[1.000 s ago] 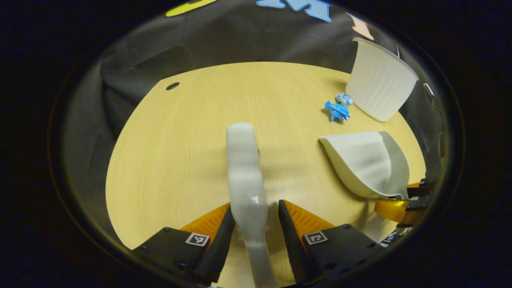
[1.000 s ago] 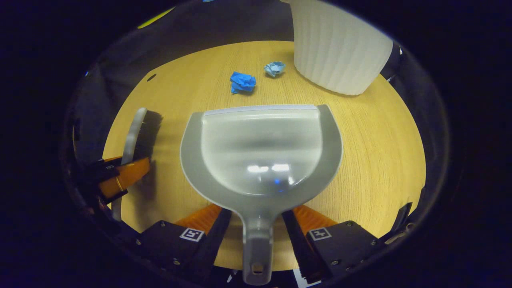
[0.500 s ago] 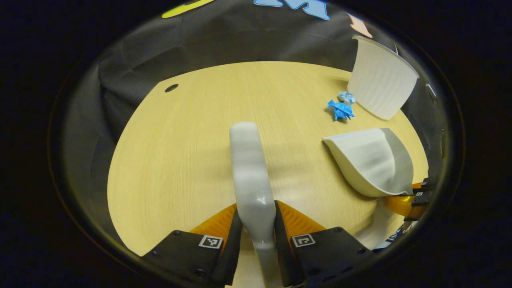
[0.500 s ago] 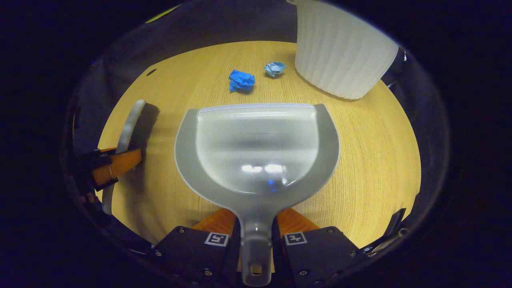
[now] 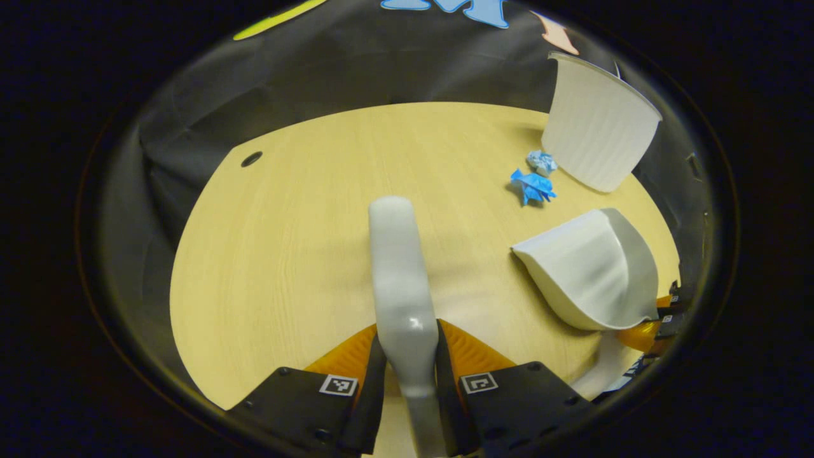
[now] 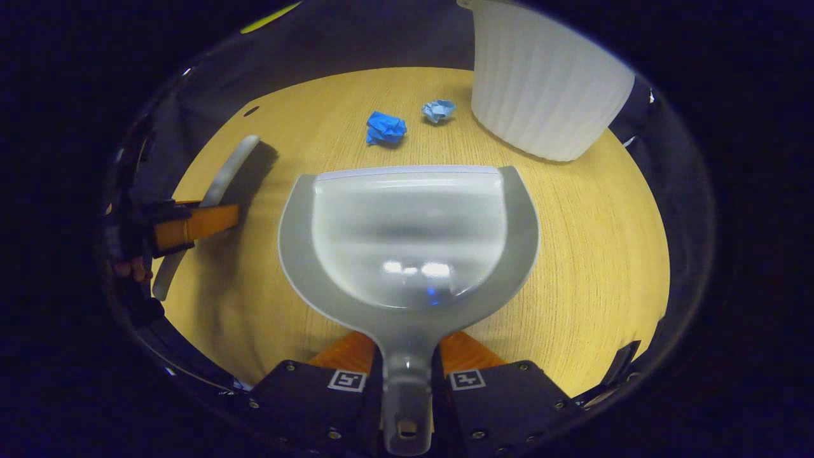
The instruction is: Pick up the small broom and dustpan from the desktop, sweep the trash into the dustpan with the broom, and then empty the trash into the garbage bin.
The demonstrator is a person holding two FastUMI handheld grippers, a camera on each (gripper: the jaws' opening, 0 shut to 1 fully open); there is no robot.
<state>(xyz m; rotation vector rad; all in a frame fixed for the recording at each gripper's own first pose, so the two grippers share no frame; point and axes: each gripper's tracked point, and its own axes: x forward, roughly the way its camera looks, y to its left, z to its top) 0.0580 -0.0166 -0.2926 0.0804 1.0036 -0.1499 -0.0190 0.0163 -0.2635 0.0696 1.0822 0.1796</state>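
Note:
My left gripper point(image 5: 407, 362) is shut on the pale grey handle of the small broom point(image 5: 395, 267), which points away over the wooden desktop point(image 5: 286, 242). My right gripper point(image 6: 407, 375) is shut on the handle of the grey dustpan point(image 6: 410, 235), its lip facing two crumpled blue paper balls point(image 6: 385, 128) point(image 6: 438, 109). In the right gripper view the broom point(image 6: 235, 172) with dark bristles hangs at the left, held by the left gripper point(image 6: 191, 222). The left gripper view has the dustpan point(image 5: 591, 267) at the right and the paper balls point(image 5: 533, 184) beyond it.
A white ribbed garbage bin point(image 6: 547, 89) stands at the far right of the desktop, just past the paper balls; the left gripper view has the bin point(image 5: 598, 133) at the upper right. A small round hole point(image 5: 252, 158) sits at the desk's far left.
Both grippers closed from open onto their handles. The broom has since lifted and tilted, its head swinging away from the desk in the right gripper view. The dustpan stays nearly still.

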